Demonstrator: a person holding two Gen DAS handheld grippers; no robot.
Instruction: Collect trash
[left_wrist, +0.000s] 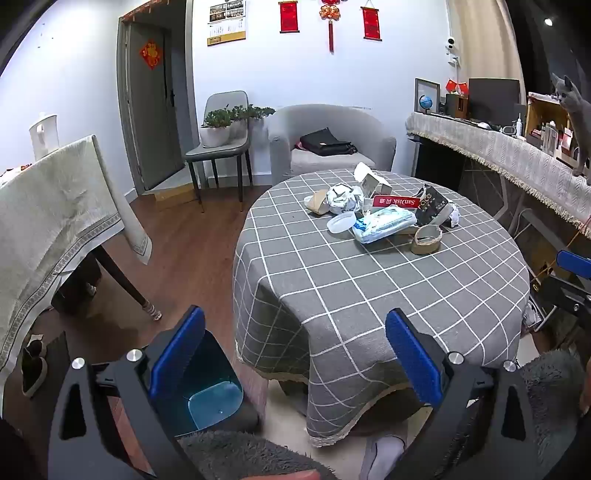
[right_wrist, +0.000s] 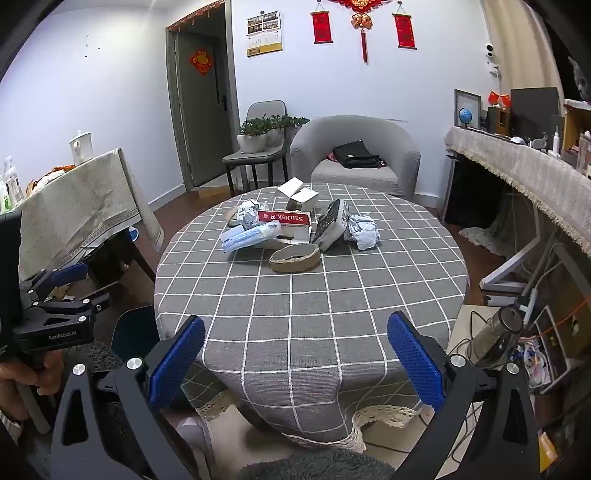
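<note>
A heap of trash lies on the far half of the round table with the grey checked cloth (left_wrist: 388, 295) (right_wrist: 295, 314): a red SanDisk box (left_wrist: 396, 201) (right_wrist: 283, 218), a blue-white plastic pack (left_wrist: 384, 223) (right_wrist: 251, 235), crumpled paper (left_wrist: 341, 197) (right_wrist: 364, 230), a dark carton (left_wrist: 432, 206) (right_wrist: 330, 223), a cardboard tape ring (left_wrist: 426, 240) (right_wrist: 294, 258) and a clear lid (left_wrist: 341, 223). My left gripper (left_wrist: 295, 354) is open and empty, held short of the table's near edge, above a dark bin with a blue liner (left_wrist: 210, 402). My right gripper (right_wrist: 295, 362) is open and empty at the table's near edge.
A second cloth-covered table (left_wrist: 55, 229) stands at the left. A grey armchair (left_wrist: 332, 136) and a chair with potted plants (left_wrist: 221, 129) stand behind. A long draped shelf (left_wrist: 517, 158) with a grey cat (left_wrist: 576, 110) runs along the right. Cables lie on the floor (right_wrist: 517, 332).
</note>
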